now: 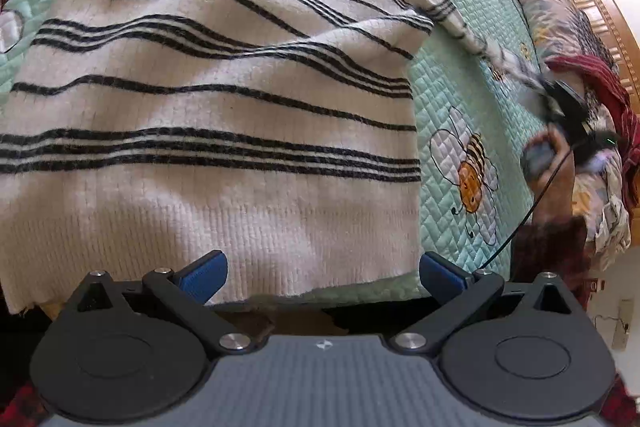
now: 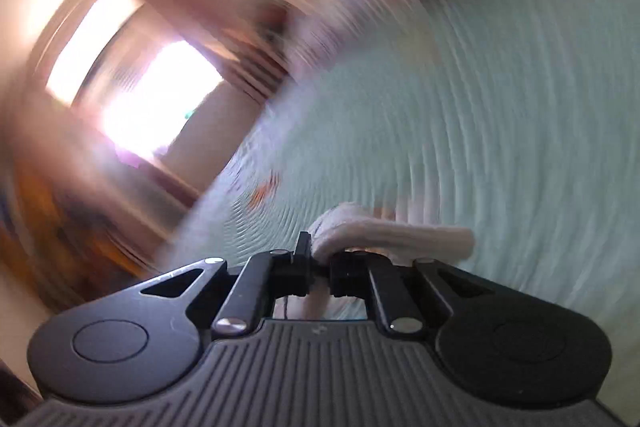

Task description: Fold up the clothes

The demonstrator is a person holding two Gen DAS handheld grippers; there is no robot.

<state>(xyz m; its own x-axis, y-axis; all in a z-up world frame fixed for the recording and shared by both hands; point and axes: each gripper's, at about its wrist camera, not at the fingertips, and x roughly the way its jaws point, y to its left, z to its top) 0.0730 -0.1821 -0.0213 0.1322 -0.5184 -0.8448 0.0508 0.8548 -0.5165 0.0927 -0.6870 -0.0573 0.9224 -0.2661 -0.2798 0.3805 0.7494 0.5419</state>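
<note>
A cream knitted sweater [image 1: 208,99] with thin black stripes lies spread on the green quilted bedspread [image 1: 460,79]; its ribbed hem hangs at the bed's near edge. My left gripper [image 1: 322,277] is open just in front of that hem, blue fingertips [image 1: 206,273] wide apart with nothing between them. One sleeve [image 1: 460,23] stretches out to the right toward my right gripper [image 1: 560,103], seen blurred and held in a hand. In the right wrist view the right gripper [image 2: 320,259] is shut on a cream fold of the sleeve [image 2: 384,231]; everything behind is smeared by motion.
A bee picture [image 1: 472,175] decorates the bedspread right of the sweater. A heap of patterned and dark red clothes [image 1: 580,67] lies along the right side of the bed, with a wooden headboard [image 1: 612,11] behind. A dark red sleeve [image 1: 552,247] covers the person's arm.
</note>
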